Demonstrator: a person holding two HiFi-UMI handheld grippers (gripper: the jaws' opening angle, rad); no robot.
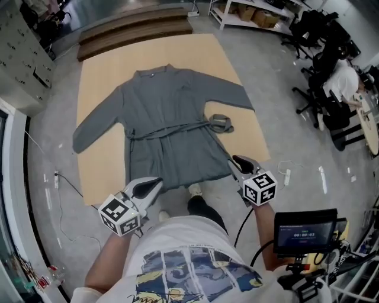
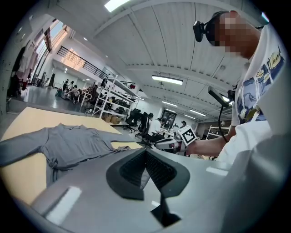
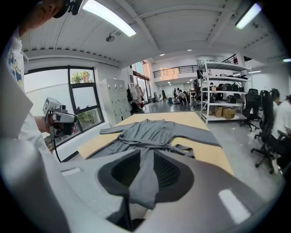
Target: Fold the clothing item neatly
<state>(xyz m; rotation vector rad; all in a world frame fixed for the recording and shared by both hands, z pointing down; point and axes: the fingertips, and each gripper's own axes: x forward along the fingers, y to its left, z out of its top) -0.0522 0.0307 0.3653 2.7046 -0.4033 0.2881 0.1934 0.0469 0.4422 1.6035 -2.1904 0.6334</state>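
A grey robe [image 1: 172, 130] lies spread front up on a tan mat [image 1: 100, 71], sleeves out to both sides, its belt [image 1: 222, 123] trailing to the right. My left gripper [image 1: 148, 188] hovers just off the hem's near left corner, jaws shut and empty; in its own view the left gripper [image 2: 146, 154] points over the robe [image 2: 68, 145]. My right gripper [image 1: 240, 164] is by the hem's near right corner. In its own view the right gripper [image 3: 145, 157] has its pads apart, with grey robe cloth [image 3: 150, 132] showing through the gap.
The person's shoe [image 1: 194, 189] stands at the mat's near edge. Office chairs [image 1: 320, 77] and shelving [image 1: 249, 12] are to the right and back. A monitor rig [image 1: 305, 231] sits at the lower right. A cable [image 1: 59, 177] runs over the floor on the left.
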